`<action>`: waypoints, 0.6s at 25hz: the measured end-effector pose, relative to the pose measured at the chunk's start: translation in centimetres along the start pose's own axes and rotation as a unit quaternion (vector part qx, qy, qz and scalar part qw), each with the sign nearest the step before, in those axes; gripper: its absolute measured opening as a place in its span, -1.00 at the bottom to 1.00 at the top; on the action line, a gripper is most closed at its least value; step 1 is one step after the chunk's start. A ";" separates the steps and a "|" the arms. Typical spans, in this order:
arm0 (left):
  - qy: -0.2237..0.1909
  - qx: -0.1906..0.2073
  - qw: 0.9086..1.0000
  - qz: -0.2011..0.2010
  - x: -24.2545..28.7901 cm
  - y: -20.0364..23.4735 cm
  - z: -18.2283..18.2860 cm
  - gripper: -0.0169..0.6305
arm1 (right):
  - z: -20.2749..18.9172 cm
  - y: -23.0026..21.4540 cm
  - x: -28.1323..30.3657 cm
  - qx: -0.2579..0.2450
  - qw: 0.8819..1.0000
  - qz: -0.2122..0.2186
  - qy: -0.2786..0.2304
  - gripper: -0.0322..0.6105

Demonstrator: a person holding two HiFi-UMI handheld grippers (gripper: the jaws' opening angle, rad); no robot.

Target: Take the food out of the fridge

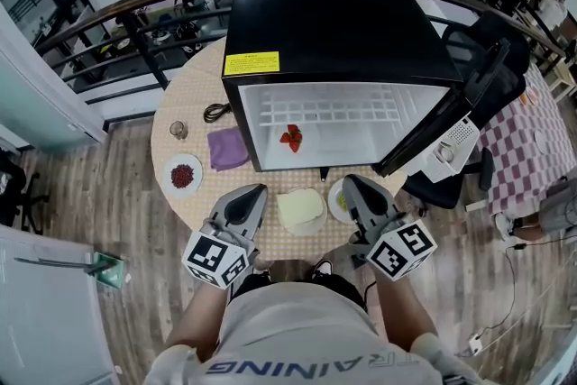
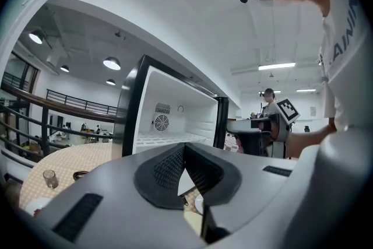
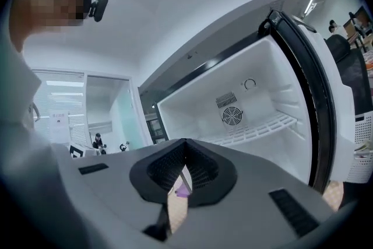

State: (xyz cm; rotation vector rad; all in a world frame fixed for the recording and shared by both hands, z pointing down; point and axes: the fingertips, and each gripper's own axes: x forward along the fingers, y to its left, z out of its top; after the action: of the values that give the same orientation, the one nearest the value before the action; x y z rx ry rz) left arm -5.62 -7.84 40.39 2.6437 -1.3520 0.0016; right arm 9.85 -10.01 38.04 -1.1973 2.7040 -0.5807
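Red strawberry (image 1: pixel 290 138) is the only food I can see in the fridge (image 1: pixel 343 32). It sits on the white interior near the front opening, at the centre of the head view. Both tongs are low in that frame, over the near edge of the table (image 1: pixel 189 95), pointing up-frame toward the opening.

Left gripper (image 1: pixel 258 190): jaws together, nothing between the pads. Right gripper (image 1: pixel 350 181): jaws together, likewise empty.

The strawberry lies up-frame from both, to the upper right of the left tips and the upper left of the right tips. It is roughly midway, if anything slightly nearer the left. The open door (image 1: pixel 451 117) stands at the right of the frame, beside the right gripper's line of approach, so I judge the left side the clearer path. The berry is too small here for me to read its long axis. Whichever gripper goes in must open its jaws first. A pale dish (image 1: pixel 301 210) lies on the table between the two tongs
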 end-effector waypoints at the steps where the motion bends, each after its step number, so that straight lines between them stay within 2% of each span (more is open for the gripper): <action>1: -0.003 -0.002 1.000 -0.001 0.0 -0.1 0.3 -0.93 | 0.6 0.1 -0.1 0.005 1.000 0.002 -0.008 -0.83; 3: -0.010 -0.007 1.000 -0.002 -0.2 -0.2 0.9 -0.93 | 1.5 0.4 -0.3 0.011 1.000 0.004 -0.018 -0.84; 9: -0.012 0.016 1.000 -0.002 -0.4 -0.7 1.6 -0.93 | 1.1 0.2 -0.2 0.028 1.000 -0.002 -0.010 -0.83; 15: -0.024 0.004 1.000 0.004 -0.8 -0.5 1.5 -0.93 | -0.4 -0.6 0.1 0.052 0.998 -0.013 0.011 -0.83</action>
State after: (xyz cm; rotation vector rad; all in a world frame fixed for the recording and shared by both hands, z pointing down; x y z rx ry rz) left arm -5.81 -7.15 38.76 2.6618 -1.3790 -0.0575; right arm 10.10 -10.35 38.69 -1.2067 2.6435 -0.7335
